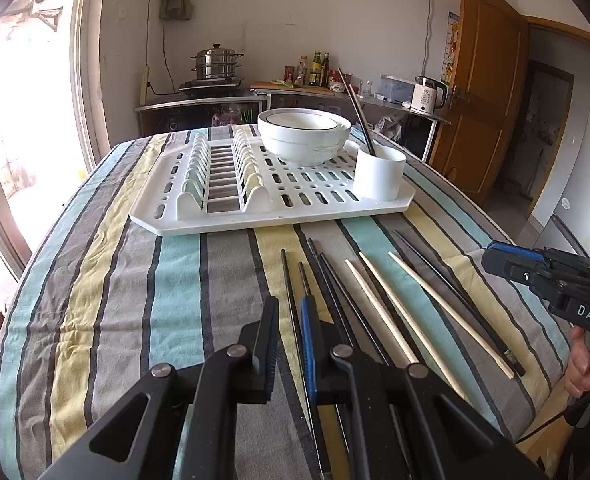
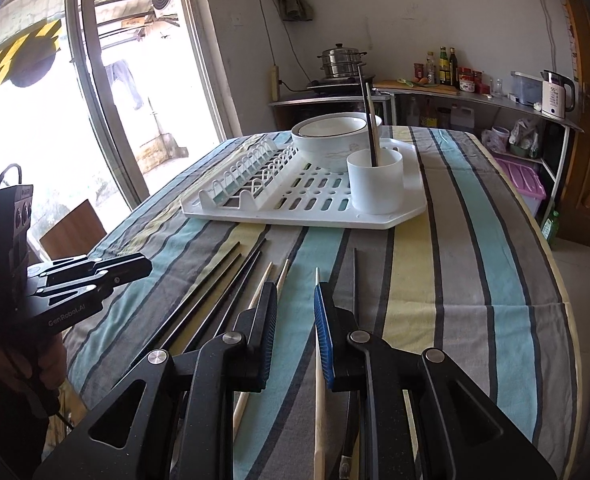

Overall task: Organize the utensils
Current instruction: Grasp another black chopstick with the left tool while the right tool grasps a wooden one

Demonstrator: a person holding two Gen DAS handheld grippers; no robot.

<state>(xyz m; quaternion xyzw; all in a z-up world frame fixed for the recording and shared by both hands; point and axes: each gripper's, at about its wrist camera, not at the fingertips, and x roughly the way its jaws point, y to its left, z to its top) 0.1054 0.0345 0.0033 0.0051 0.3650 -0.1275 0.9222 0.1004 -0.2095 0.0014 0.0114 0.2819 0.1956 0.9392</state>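
Several black chopsticks (image 1: 335, 288) and three pale wooden chopsticks (image 1: 379, 312) lie side by side on the striped cloth. My left gripper (image 1: 289, 312) hovers over the leftmost black ones, jaws narrowly open, gripping nothing. My right gripper (image 2: 295, 292) is above the wooden chopsticks (image 2: 319, 400), also narrowly open and empty; the black chopsticks (image 2: 215, 288) lie to its left. A white cup (image 1: 379, 174) on the white drying rack (image 1: 215, 216) holds upright chopsticks (image 1: 359, 112). The right wrist view also takes in the cup (image 2: 375, 188), the rack (image 2: 295, 212) and the left gripper (image 2: 95, 276).
Stacked white bowls (image 1: 303, 136) sit on the rack behind the cup. The rack's slotted plate section (image 1: 223, 168) is bare. A back counter carries a steamer pot (image 1: 215, 64), bottles and a kettle (image 1: 429, 96). The table's right edge (image 2: 555, 280) curves close by.
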